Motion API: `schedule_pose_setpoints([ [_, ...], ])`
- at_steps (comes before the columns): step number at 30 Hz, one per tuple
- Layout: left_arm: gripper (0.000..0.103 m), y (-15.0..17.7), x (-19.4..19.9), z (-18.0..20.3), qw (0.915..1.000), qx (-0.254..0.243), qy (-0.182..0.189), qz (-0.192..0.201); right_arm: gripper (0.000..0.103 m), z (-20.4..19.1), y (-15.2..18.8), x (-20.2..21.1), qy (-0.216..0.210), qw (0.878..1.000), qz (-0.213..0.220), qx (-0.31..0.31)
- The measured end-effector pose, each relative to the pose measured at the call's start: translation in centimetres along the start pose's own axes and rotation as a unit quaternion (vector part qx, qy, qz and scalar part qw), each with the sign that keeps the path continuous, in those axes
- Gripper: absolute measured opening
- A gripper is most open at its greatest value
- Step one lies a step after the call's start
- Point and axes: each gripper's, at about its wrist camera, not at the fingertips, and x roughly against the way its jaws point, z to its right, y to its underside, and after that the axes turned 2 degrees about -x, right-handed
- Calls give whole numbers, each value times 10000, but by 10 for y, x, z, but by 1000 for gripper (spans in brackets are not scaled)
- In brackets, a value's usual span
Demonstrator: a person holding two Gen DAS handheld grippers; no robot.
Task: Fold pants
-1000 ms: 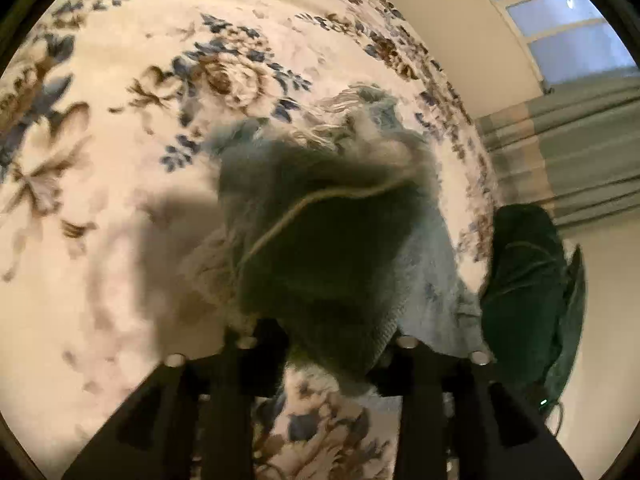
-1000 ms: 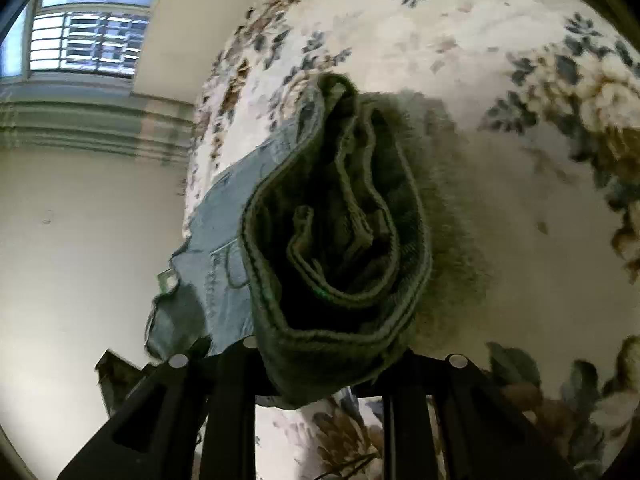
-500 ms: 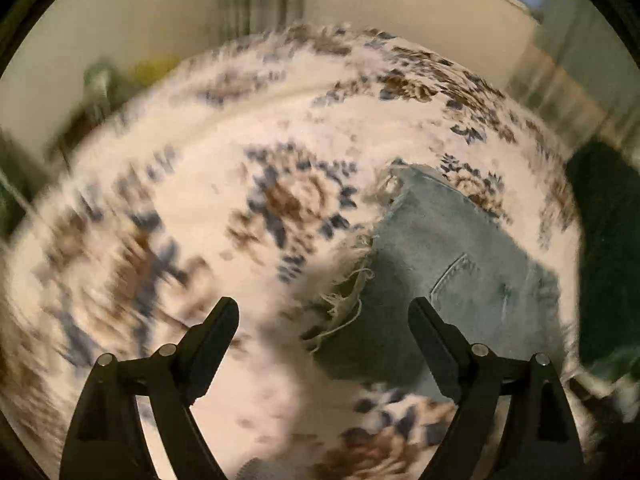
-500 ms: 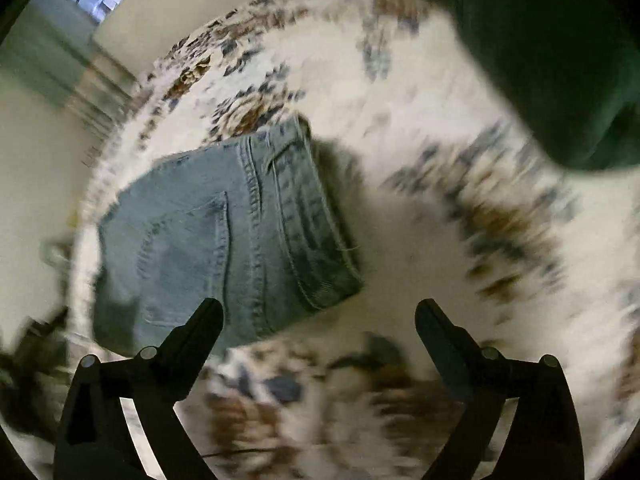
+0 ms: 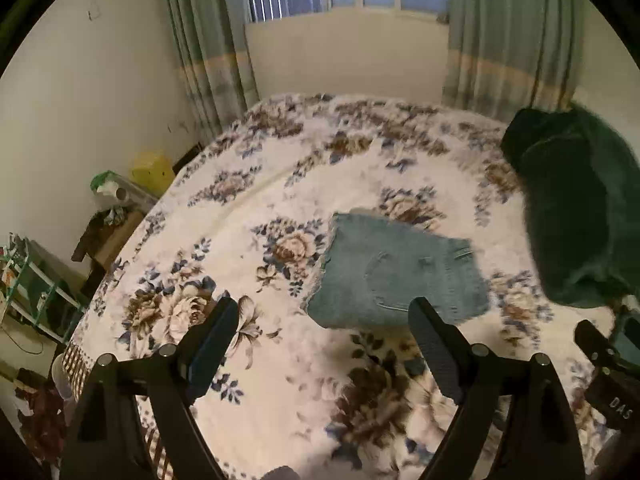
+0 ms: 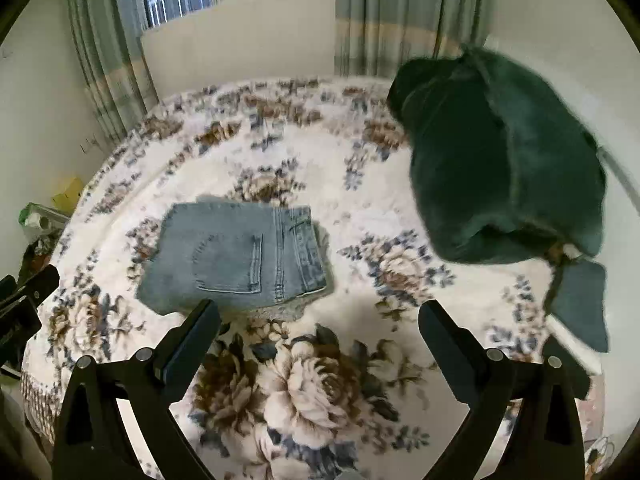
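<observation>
The blue denim pants [image 5: 396, 276] lie folded into a compact rectangle on the floral bed cover [image 5: 248, 360], back pocket up. They also show in the right wrist view [image 6: 236, 260]. My left gripper [image 5: 322, 332] is open and empty, held back above the bed, short of the pants. My right gripper [image 6: 318, 330] is open and empty, also pulled back from the pants. The other gripper's body shows at the right edge of the left wrist view [image 5: 612, 376].
A dark green pillow [image 6: 504, 168] lies on the right side of the bed. A nightstand with a yellow box [image 5: 150, 168] and clutter stands left of the bed. Curtains [image 5: 508, 32] and a window are behind. The bed's left edge drops off near a glass shelf [image 5: 32, 280].
Both grippers let go of the pants, opened and drew back and up. The pants now lie folded flat on the bed, farther from both cameras.
</observation>
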Motion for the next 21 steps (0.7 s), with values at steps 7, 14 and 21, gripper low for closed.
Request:
schedule_pose_setpoints([
  [7,87,16,129,-11,9986,-49,117,518,101,10,25,149,-91,9986,526,48],
  [14,86,41,222,-27,9974,-43,195,697,101,14,66,282,-191,9946,1008,165],
  [21,87,57,271,-40,9961,-58,209,856,101,9,96,370,-155,9902,1345,346],
])
